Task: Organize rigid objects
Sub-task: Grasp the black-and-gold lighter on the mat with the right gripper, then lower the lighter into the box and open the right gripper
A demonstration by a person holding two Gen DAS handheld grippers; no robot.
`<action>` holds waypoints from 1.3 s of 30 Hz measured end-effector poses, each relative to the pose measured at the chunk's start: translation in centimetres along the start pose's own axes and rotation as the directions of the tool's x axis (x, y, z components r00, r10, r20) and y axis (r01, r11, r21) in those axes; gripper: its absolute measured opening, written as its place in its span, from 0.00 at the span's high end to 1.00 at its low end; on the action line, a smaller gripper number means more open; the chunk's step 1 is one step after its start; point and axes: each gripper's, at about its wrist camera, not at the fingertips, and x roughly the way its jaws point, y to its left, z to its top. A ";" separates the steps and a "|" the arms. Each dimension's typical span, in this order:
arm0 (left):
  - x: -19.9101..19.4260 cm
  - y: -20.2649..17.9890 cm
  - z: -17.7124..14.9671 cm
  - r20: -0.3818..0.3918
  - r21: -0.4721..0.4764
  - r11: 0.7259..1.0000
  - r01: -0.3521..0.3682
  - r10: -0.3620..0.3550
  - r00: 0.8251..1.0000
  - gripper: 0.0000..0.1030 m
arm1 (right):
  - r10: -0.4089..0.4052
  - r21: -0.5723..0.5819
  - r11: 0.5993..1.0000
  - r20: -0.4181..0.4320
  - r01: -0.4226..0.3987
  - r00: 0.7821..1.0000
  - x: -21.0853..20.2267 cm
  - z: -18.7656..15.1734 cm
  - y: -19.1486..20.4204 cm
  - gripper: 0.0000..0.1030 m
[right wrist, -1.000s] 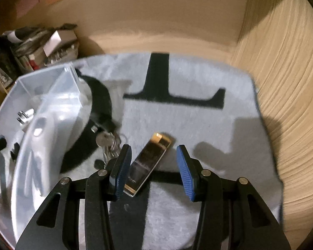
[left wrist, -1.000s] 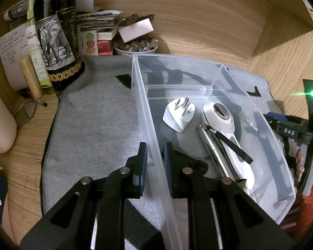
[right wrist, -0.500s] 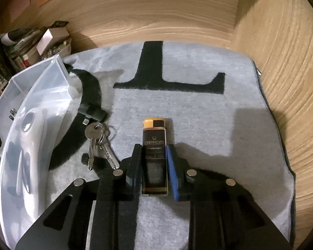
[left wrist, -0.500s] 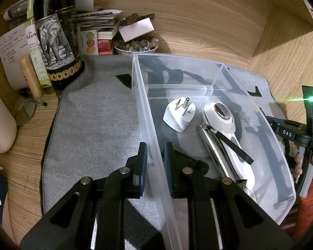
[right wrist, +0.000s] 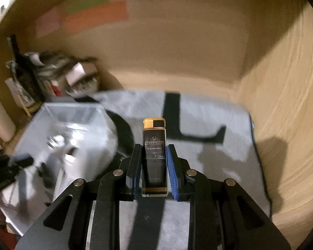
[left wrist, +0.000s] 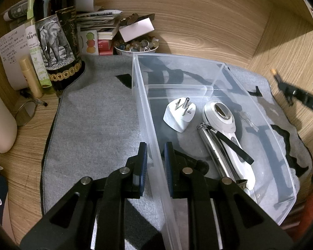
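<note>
The task is judged to be well under way. A lighter point(right wrist: 154, 156), black with a gold cap, is clamped between the pads of the right claw point(right wrist: 154, 164) and is held above the grey mat point(right wrist: 208, 156), to the right of the clear plastic bin point(left wrist: 285, 166); its placing in the bin is what appears to be left for this piece. Whether other loose pieces remain on the mat cannot be told, since the right view is blurred.

The near left wall of the bin is pinched by the left claw point(left wrist: 154, 162), one pad outside and one inside, so the bin is steadied on the surface.

Three things are already seen in the bin's larger compartment: a white plug adapter point(left wrist: 179, 114) with its prongs pointing up, a white handheld device point(left wrist: 227, 133) with a round window, and a metal cylinder point(left wrist: 217, 152) lying against it. The smaller compartment behind the divider appears to hold nothing.
</note>
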 end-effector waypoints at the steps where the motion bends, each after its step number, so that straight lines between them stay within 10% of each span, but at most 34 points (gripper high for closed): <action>1: 0.0 0.0 0.0 0.000 0.000 1.000 0.000 0.000 1.000 0.84 | 0.011 -0.012 1.000 0.015 -0.011 1.000 -0.3 0.5 0.6 0.79; 9: -0.1 0.0 0.0 -0.002 0.001 1.000 0.001 -0.001 1.000 0.84 | 0.127 -0.129 0.985 0.072 -0.117 0.989 -1.7 1.8 6.5 0.79; 18: -0.1 0.2 0.0 0.001 0.001 1.000 0.008 -0.008 1.000 0.84 | 0.197 -0.219 0.954 -0.062 -0.206 0.978 1.7 0.3 11.3 0.79; 39: -0.1 0.1 -0.1 0.001 0.001 1.000 0.008 -0.008 1.000 0.84 | 0.202 -0.233 0.945 -0.137 -0.230 0.970 2.8 -0.3 12.4 0.71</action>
